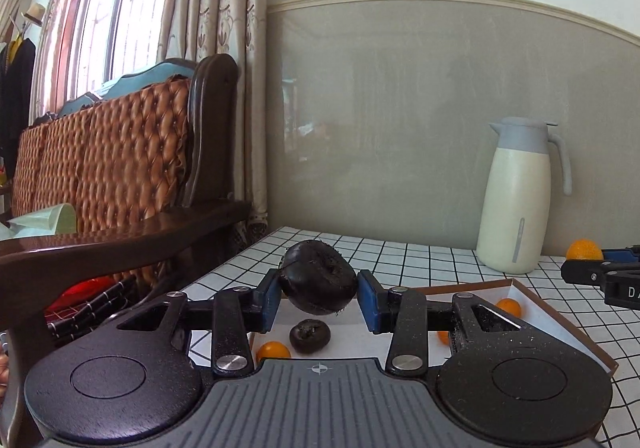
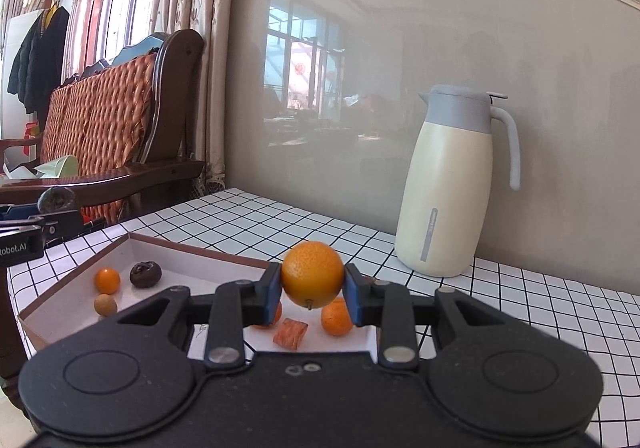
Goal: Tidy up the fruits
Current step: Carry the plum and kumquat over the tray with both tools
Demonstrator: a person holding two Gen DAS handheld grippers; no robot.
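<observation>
both claws are carrying fruit above the box (image 2: 192, 248): left gripper (image 1: 318, 298) is pinching a dark fruit (image 1: 318, 282), right gripper (image 2: 312, 290) is pinching an orange (image 2: 312, 274). when lowering, aim for bare floor, avoiding fruit already lying inside, before spreading the pads.

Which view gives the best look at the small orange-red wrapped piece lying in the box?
The right wrist view: the wrapped piece lies unobstructed on the box floor just below the right gripper. In the left wrist view it cannot be made out; that gripper's own body covers much of the box.
</observation>
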